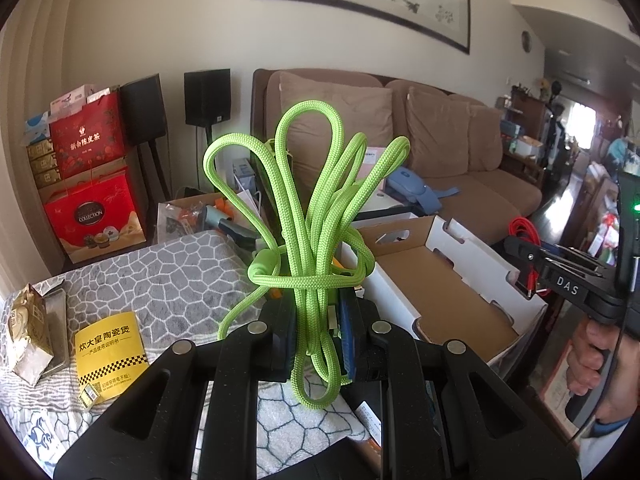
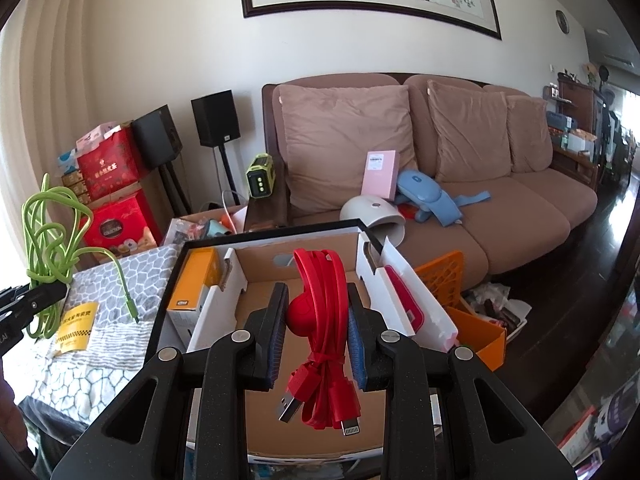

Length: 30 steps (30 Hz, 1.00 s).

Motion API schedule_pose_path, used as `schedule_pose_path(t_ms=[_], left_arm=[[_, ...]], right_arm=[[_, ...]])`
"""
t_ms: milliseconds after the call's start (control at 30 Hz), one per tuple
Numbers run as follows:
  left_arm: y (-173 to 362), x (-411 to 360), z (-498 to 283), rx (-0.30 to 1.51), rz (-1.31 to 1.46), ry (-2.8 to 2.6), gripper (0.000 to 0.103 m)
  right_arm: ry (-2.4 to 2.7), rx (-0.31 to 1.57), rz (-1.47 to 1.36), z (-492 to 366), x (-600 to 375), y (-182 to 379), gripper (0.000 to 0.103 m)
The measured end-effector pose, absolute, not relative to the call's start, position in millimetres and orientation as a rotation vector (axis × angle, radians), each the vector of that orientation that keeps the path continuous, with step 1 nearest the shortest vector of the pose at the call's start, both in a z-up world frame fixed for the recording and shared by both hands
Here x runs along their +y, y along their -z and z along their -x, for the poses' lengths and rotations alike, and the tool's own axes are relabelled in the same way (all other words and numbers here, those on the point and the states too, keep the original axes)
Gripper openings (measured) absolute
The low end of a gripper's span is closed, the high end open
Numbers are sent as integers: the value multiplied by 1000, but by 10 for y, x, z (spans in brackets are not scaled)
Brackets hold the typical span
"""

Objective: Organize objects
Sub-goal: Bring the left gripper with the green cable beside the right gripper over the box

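Note:
My left gripper (image 1: 316, 320) is shut on a bundled lime-green braided cable (image 1: 312, 208), whose loops stand up above the jaws over the grey patterned cloth (image 1: 168, 268). The same green cable (image 2: 50, 232) shows at the far left of the right wrist view. My right gripper (image 2: 318, 316) is shut on a coiled red flat USB cable (image 2: 324, 304), its plugs hanging below the pads, above the open cardboard box (image 2: 260, 292). In the left wrist view the right gripper (image 1: 532, 276) appears at the right with the red cable (image 1: 524, 230) and a person's hand (image 1: 596, 364).
The cardboard box (image 1: 448, 292) sits right of the cloth, with an orange-and-white box (image 2: 192, 292) beside it. A yellow leaflet (image 1: 110, 354) and a snack pack (image 1: 28, 328) lie on the cloth. A brown sofa (image 2: 520, 208), speakers (image 2: 216, 118) and red gift boxes (image 1: 94, 216) stand behind.

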<state>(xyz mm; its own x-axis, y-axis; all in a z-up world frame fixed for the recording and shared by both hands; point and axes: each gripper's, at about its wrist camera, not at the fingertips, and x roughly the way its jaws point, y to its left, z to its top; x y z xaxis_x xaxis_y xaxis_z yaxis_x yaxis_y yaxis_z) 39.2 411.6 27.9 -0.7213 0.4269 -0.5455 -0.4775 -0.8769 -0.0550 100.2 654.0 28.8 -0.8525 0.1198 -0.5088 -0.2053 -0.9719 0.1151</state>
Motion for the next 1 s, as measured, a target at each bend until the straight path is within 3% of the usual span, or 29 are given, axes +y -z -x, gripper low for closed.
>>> schedule_pose_path(t_ms=[1000], left_arm=[[-287,4370,-377,135,759,-2500,16]], right_arm=[[-2854,259,754,-1050,6611,-313,27]])
